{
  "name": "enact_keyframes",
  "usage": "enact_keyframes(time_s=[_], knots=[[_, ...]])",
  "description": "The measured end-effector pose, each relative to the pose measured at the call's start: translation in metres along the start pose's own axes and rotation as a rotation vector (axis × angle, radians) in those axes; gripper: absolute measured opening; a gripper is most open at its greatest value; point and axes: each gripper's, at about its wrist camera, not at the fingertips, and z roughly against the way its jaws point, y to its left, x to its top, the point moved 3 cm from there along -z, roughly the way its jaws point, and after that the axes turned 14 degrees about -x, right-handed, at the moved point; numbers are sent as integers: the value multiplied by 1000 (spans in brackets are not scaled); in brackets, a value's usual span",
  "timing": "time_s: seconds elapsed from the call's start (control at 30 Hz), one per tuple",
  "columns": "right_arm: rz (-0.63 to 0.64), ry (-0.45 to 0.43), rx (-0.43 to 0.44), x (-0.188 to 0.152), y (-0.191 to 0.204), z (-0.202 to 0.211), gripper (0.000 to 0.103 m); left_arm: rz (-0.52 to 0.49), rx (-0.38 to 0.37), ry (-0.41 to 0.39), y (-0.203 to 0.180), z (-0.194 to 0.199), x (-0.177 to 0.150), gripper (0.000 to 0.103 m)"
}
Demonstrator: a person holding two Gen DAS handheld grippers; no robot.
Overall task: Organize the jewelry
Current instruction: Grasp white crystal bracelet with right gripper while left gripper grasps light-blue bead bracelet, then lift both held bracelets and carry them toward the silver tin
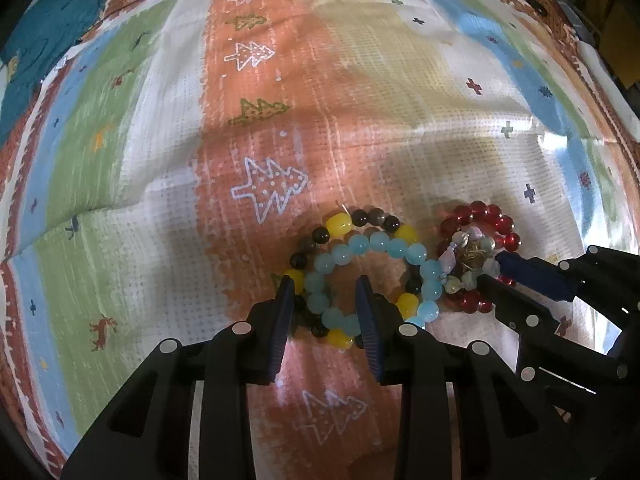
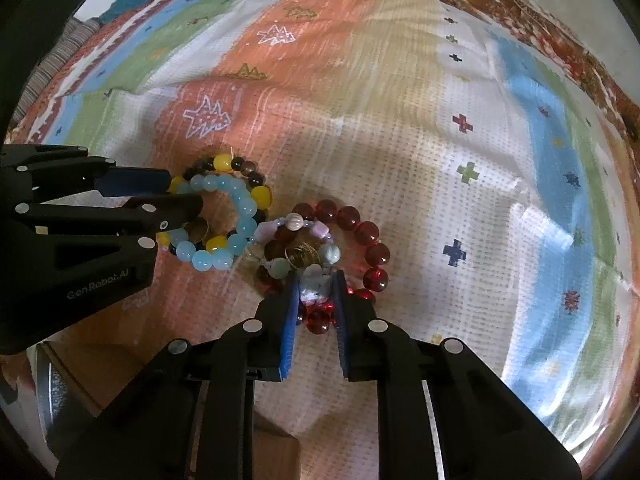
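Left tongs (image 1: 324, 296) open, jaws straddling the near arc of the blue bracelet (image 1: 372, 246), which lies on top of the yellow-and-dark bracelet (image 1: 340, 224); both rest on the patterned cloth (image 1: 160, 160) over the tabletop, on its orange stripe; just right of them, touching, the red bracelet (image 1: 492, 216) with a pale mixed-bead bracelet (image 1: 448, 258) stacked on it; right tongs (image 2: 316, 284) narrowed around a pale bead of the mixed one, red beads showing under the jaws, cannot tell if the pads press it or only flank it; a small gold wire piece (image 2: 302, 256) sits inside the mixed ring.
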Motion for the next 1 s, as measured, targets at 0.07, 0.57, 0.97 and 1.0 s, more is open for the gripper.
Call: enact_keyframes(time_s=[0.07, 0.57, 0.97, 1.0], knots=[[2, -1, -1, 0, 0, 0, 18, -3, 15, 0, 0, -1, 1, 18], [-25, -17, 12, 3, -8, 10, 17, -2, 23, -6, 0, -1, -3, 11], [-45, -55, 12, 3, -13, 30, 17, 4, 4, -63, -8, 37, -11, 11], [-48, -59, 11, 3, -13, 32, 17, 4, 4, -65, -8, 37, -10, 11]])
